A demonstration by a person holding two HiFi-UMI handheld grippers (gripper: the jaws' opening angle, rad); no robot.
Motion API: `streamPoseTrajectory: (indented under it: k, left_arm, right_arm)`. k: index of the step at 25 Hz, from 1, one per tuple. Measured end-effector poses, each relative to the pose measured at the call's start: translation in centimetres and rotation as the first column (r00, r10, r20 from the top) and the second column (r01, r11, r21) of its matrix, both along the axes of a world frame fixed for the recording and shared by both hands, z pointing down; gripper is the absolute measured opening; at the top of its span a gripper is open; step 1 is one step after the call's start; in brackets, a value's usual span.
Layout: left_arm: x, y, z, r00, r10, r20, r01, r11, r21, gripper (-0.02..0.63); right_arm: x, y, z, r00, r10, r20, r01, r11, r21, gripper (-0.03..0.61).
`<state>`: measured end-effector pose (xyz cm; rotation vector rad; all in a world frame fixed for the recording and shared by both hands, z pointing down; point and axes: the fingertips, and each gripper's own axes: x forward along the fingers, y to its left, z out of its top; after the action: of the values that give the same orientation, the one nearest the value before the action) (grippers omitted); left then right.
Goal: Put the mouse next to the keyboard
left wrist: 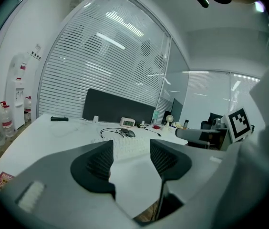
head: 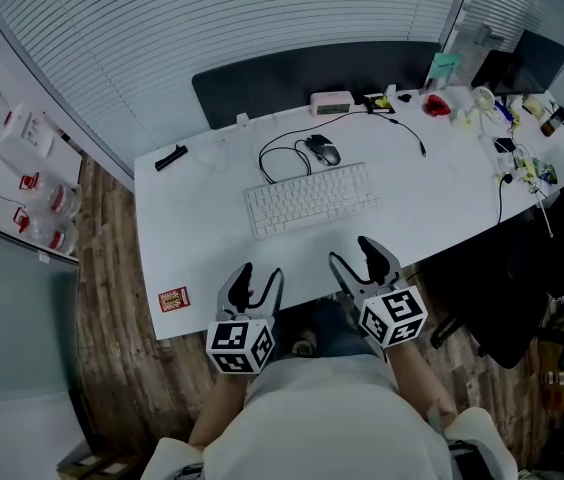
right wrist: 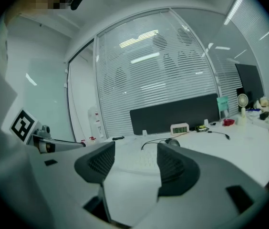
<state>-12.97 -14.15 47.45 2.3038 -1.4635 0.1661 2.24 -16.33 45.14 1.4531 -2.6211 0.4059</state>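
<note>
Hovering at the desk's (head: pixel 192 218) near edge, the left claw (head: pixel 260 274) and right claw (head: pixel 350 251) both gape, released and empty. The mouse (head: pixel 323 150) lies beyond the keyboard (head: pixel 312 198), toward the far edge. Its looped cable (head: pixel 274 160) could snag during a lift.

Mouse: you had a dark, wired mouse (head: pixel 323 150) sitting flat on the white desk (head: pixel 182 218), just beyond the keyboard's far edge, a small gap between them.
Cable: its black cable (head: pixel 262 158) looped to your left.
Keyboard: the white keyboard (head: pixel 312 199) lay flat mid-desk before you, its right end angled slightly away.
</note>
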Motion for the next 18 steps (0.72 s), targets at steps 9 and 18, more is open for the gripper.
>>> streamPoseTrajectory:
  k: [9,18]
  left_arm:
    - [1.1,-5.7,0.3,0.998,-0.061,0.013,0.061,0.998,-0.014,0.244]
    - [2.3,-10.0,0.9,0.993,-0.121,0.011,0.122,0.991,-0.052,0.245]
  right_arm:
    - [1.8,-8.4,0.5,0.998,-0.048,-0.041,0.049,0.999,0.018,0.261]
    - [3.4,-16.8,2.3,0.988,-0.101,-0.114,0.099,0.995,-0.019,0.262]
